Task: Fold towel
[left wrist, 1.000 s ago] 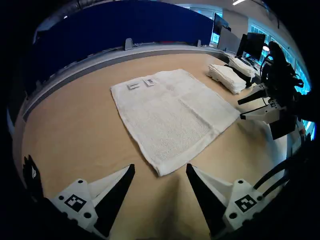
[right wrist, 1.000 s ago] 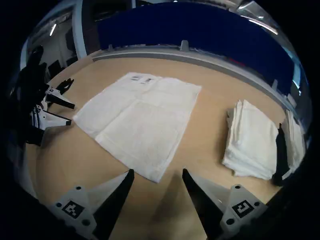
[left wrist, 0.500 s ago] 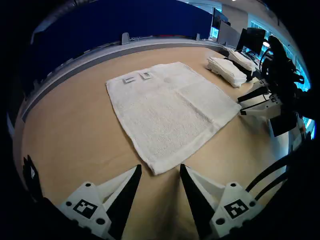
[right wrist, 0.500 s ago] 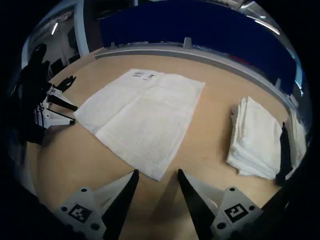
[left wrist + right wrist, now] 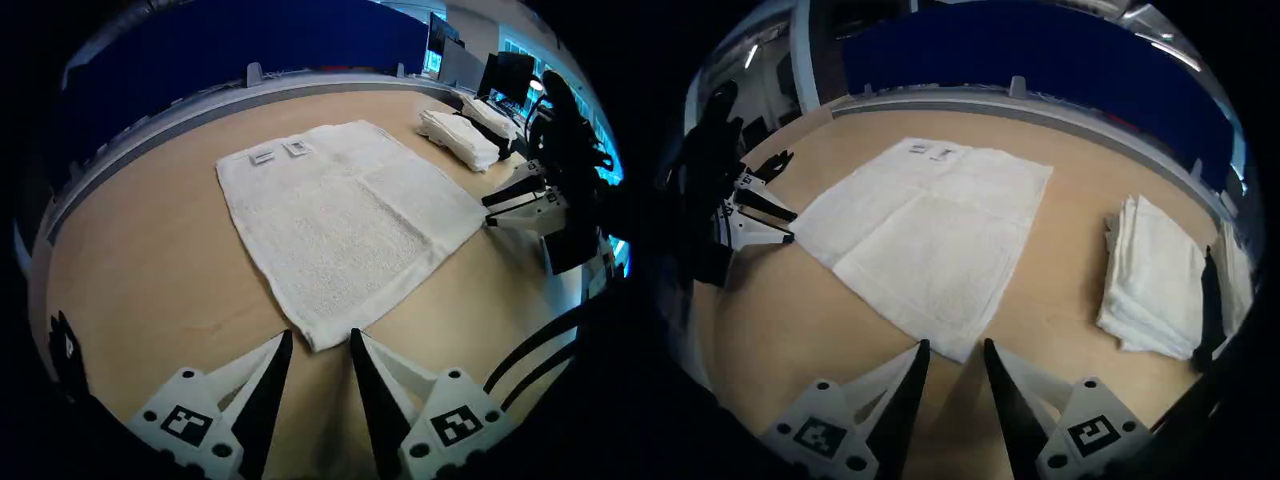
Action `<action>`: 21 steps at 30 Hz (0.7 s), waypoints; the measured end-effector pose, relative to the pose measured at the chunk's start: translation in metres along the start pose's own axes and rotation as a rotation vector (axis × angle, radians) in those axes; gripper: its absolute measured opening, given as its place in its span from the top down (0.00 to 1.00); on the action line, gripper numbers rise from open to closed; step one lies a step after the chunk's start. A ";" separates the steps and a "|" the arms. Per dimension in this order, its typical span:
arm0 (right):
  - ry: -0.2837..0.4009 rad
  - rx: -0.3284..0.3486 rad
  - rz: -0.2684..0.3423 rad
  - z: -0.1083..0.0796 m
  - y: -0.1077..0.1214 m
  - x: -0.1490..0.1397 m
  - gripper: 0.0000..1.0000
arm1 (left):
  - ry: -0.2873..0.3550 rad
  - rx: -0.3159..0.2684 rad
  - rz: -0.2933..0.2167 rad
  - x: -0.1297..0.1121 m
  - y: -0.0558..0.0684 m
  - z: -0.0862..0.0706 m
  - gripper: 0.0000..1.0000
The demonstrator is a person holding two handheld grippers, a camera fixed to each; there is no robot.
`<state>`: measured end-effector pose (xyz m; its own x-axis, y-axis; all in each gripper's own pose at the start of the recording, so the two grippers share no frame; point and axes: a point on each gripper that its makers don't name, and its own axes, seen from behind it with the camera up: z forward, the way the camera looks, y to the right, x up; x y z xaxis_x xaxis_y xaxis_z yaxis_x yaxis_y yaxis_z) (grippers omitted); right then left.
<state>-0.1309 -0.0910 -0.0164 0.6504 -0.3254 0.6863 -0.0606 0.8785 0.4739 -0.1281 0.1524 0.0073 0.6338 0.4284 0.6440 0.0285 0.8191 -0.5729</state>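
A white towel (image 5: 344, 216) lies spread flat on the wooden table (image 5: 160, 240), with two small labels at its far edge. In the left gripper view its near corner sits between the tips of my left gripper (image 5: 320, 340), whose fingers stand a narrow gap apart. The right gripper (image 5: 486, 211) shows at the towel's right corner. In the right gripper view the towel (image 5: 928, 240) points another corner at my right gripper (image 5: 956, 348), also open by a narrow gap. The left gripper (image 5: 794, 226) is at the towel's left corner.
A stack of folded white towels (image 5: 460, 136) (image 5: 1152, 288) sits on the table beyond the right gripper, with a second stack (image 5: 492, 120) behind it. A blue partition (image 5: 240, 40) runs along the table's far edge. Monitors (image 5: 504, 80) stand at the far right.
Both grippers have narrowed their fingers from wide open to a small gap. Each has moved forward so a towel corner now lies between its tips.
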 end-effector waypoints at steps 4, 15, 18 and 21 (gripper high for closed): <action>-0.001 -0.003 -0.005 0.000 -0.001 0.000 0.52 | -0.002 0.003 0.003 0.000 0.001 0.001 0.56; -0.003 -0.037 -0.015 0.001 0.003 -0.001 0.80 | -0.004 0.024 0.019 -0.001 -0.002 0.002 0.74; -0.001 -0.034 -0.003 0.002 0.003 -0.002 0.83 | -0.005 0.021 0.008 -0.001 -0.002 0.002 0.78; 0.000 -0.031 0.009 0.002 0.003 -0.001 0.85 | -0.003 0.015 -0.008 0.000 -0.002 0.001 0.84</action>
<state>-0.1334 -0.0890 -0.0150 0.6501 -0.3175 0.6903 -0.0432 0.8916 0.4508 -0.1293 0.1516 0.0089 0.6313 0.4226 0.6503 0.0223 0.8282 -0.5599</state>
